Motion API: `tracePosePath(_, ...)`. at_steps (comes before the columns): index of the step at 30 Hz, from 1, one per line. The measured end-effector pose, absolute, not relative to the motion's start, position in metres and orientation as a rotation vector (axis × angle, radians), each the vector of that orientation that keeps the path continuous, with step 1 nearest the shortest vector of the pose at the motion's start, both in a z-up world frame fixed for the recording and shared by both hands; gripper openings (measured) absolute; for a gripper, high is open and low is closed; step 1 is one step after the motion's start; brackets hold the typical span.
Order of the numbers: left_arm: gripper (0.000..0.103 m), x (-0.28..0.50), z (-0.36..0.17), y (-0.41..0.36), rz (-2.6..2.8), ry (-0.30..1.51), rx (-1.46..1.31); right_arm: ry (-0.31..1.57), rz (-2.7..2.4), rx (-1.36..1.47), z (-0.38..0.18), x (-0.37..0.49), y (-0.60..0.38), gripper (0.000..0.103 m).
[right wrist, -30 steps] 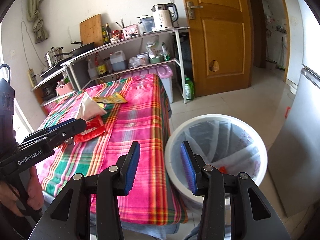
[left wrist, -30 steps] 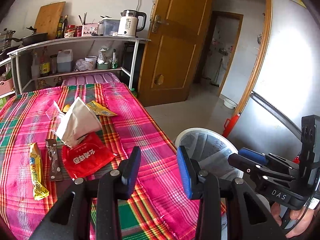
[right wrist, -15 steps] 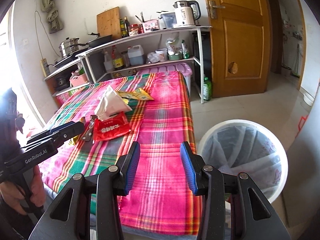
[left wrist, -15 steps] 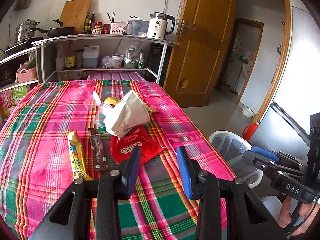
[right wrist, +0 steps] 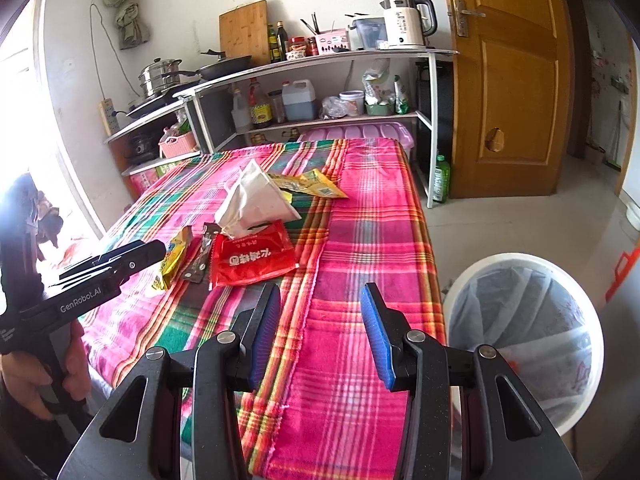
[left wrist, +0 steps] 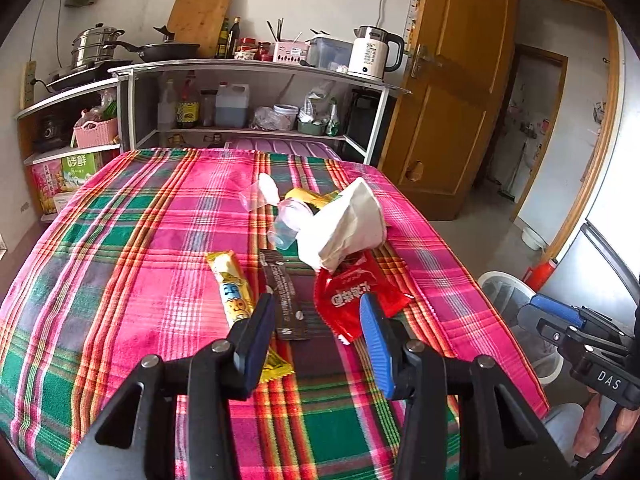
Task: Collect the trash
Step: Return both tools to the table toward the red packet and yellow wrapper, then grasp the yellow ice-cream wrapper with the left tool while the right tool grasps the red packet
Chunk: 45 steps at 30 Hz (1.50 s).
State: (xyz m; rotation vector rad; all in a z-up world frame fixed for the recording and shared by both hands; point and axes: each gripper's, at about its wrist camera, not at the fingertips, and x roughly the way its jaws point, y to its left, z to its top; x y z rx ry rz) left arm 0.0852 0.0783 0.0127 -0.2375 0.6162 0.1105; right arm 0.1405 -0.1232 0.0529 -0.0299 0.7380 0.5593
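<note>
Plaid-clothed table (left wrist: 132, 248) ahead, with the trash in a loose cluster just beyond the left tongs (left wrist: 318, 334). Yellow snack wrapper (left wrist: 234, 294) and dark brown sachet (left wrist: 282, 298) lying side by side, both with the long axis running away from the tongs, near ends reaching in by the left pad. Red tissue pack (left wrist: 354, 294) just past the right pad, with a white tissue (left wrist: 346, 226) standing out of its far end; clear plastic cup (left wrist: 290, 222) and a second yellow wrapper (left wrist: 310, 198) farther off behind it.

Left tongs open and empty, having just been widening, nothing between the pads. Right tongs (right wrist: 320, 336) also open and empty, over bare cloth by the table edge, with the same cluster up and to the left of them and clearly farther off. White lined bin (right wrist: 520, 336) on the floor just right of the right tongs.

Judged from this: left hand nearer, pointing almost along the sachet and the snack wrapper. Closing across the narrow width of either looks right as lined up; the bin lies off to the right afterwards, so a carry across the table edge.
</note>
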Motion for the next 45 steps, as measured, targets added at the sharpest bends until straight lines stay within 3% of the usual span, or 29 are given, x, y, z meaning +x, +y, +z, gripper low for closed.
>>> tracePosePath(6,0.047,0.091,0.001,0.104,0.180,0.647,-0.272,0.751,0.582,-0.033,0.046,0.150,-0.109,0.044)
tracePosePath(9,0.052,0.095,-0.006,0.112,0.193,0.668,-0.289,0.761,0.594,-0.032,0.042,0.157,-0.101,0.049)
tracePosePath(20,0.052,0.127,-0.034,0.122,0.231,0.796,-0.322,0.793,0.613,-0.044,0.030,0.177,-0.081,0.050)
tracePosePath(22,0.048,0.128,-0.034,0.119,0.245,0.791,-0.295,0.797,0.615,-0.045,0.029,0.180,-0.077,0.050)
tracePosePath(24,0.032,0.127,-0.035,0.120,0.248,0.789,-0.296,0.802,0.619,-0.048,0.028,0.183,-0.071,0.051)
tracePosePath(27,0.019,0.123,-0.036,0.127,0.245,0.782,-0.313,0.800,0.635,-0.053,0.030,0.185,-0.059,0.051)
tracePosePath(45,0.016,0.095,-0.035,0.167,0.205,0.728,-0.402,0.859,0.640,-0.193,0.001,0.202,0.038,0.058)
